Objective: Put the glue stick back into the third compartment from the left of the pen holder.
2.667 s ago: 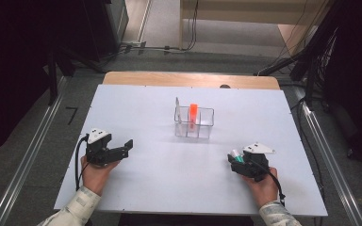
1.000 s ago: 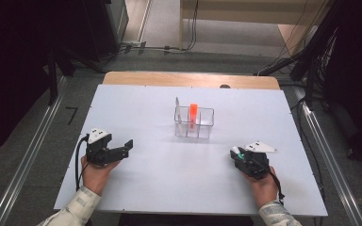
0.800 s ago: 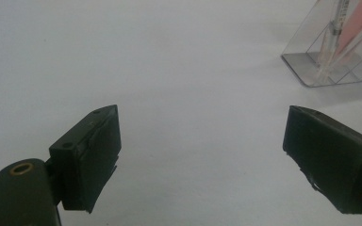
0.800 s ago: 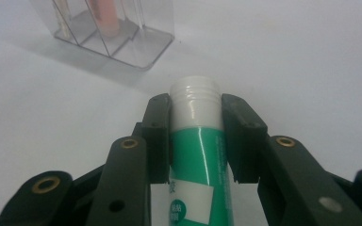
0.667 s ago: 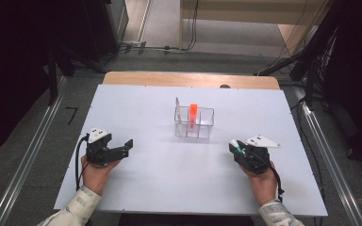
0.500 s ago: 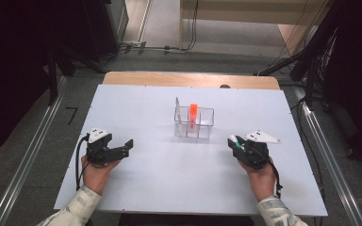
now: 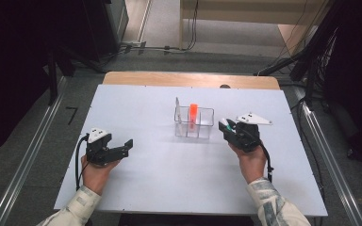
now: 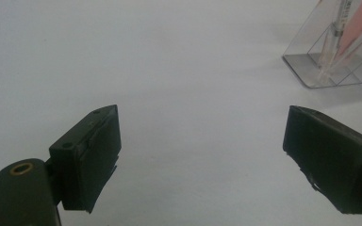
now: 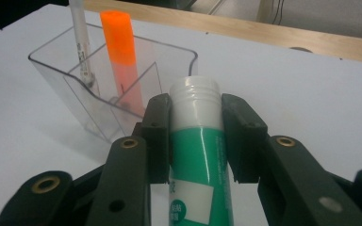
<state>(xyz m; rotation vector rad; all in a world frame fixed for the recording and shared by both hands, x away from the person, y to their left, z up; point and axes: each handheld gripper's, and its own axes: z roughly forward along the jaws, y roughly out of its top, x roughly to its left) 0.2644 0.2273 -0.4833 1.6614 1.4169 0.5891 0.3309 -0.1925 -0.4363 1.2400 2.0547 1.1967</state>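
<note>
A clear plastic organiser point(image 7: 194, 123) point(image 9: 104, 89) point(image 8: 332, 52) stands at the middle of the white table point(image 7: 169, 165). An orange marker point(image 7: 193, 114) point(image 9: 120, 61) and a thin white pen point(image 7: 177, 108) point(image 9: 81, 40) stand in it. My right gripper point(image 7: 227, 128) point(image 9: 195, 136) is shut on a green-and-white glue stick point(image 9: 199, 155) point(image 7: 225, 125), held just right of the organiser with its white cap end toward it. At the table's left my left gripper point(image 7: 122, 147) point(image 8: 202, 160) rests open, nothing between its jaws.
A wooden strip point(image 7: 191, 80) runs along the table's far edge. Metal rails point(image 7: 23, 155) flank the table on the floor, and cables point(image 7: 136, 46) lie beyond it. Bare white surface lies between the two hands.
My right gripper has lifted from the table's right front and carried the glue stick forward and left, up to the organiser's right side. The left gripper has stayed put.
</note>
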